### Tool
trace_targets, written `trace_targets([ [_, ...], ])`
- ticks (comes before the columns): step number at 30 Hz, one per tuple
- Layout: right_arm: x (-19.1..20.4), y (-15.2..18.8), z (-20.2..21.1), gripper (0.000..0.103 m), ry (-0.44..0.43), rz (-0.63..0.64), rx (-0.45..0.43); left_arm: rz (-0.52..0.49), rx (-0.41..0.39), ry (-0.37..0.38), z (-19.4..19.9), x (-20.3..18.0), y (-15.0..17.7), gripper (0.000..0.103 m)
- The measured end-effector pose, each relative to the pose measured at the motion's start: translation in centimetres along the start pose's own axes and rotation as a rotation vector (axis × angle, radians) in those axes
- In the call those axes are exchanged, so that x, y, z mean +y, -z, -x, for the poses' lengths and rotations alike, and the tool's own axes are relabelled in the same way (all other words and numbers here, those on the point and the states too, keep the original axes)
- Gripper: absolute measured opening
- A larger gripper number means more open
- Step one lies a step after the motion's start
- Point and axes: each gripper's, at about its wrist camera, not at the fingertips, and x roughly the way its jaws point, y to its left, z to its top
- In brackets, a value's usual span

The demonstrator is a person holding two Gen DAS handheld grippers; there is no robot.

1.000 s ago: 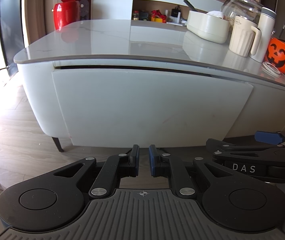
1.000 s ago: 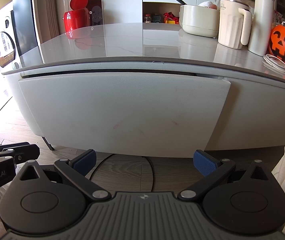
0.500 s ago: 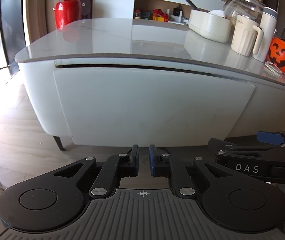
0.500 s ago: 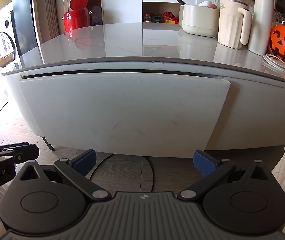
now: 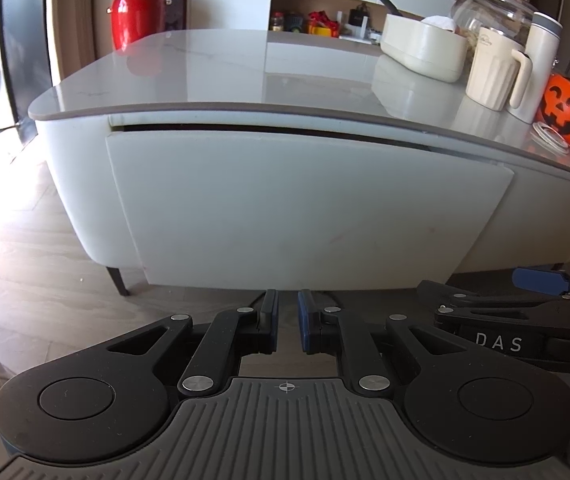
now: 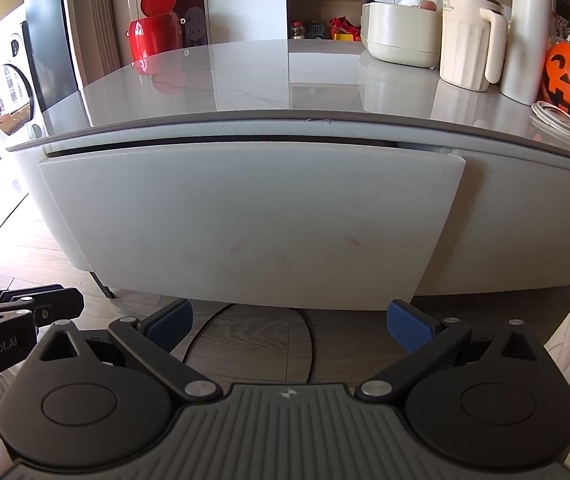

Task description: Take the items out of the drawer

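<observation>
Your left gripper (image 5: 288, 322) is nearly clenched on nothing — your right gripper (image 6: 291, 322) is spread wide. Both sit low, short of the drawer (image 6: 245, 216), which shows only a thin dark gap under the tabletop (image 6: 245, 76); bare floor (image 6: 253, 340) lies between.

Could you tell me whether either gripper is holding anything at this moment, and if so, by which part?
Nothing is held. The left gripper is nearly shut on empty air; the right gripper is wide open. Both face the closed drawer.

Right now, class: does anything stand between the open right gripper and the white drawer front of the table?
Nothing visible: only bare floor lies between the right gripper and the closed white drawer front.
</observation>
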Motion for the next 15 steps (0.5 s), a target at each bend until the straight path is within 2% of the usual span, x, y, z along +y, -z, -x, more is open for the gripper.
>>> trace_targets([
  [7,-0.5,-0.5,-0.3,0.103,-0.022,-0.026,0.03,-0.001,0.022,0.005,-0.6,0.1,-0.9,0.013],
  [12,-1.3,-1.8,-0.3,0.103,-0.025,-0.013,0.018,-0.058,-0.046,-0.021,-0.5,1.2,-3.5,0.013],
  [15,-2.1,-3.2,-0.3,0.103,-0.009,0.01,-0.013,-0.056,-0.074,-0.057,-0.9,2.9,-5.3,0.013],
])
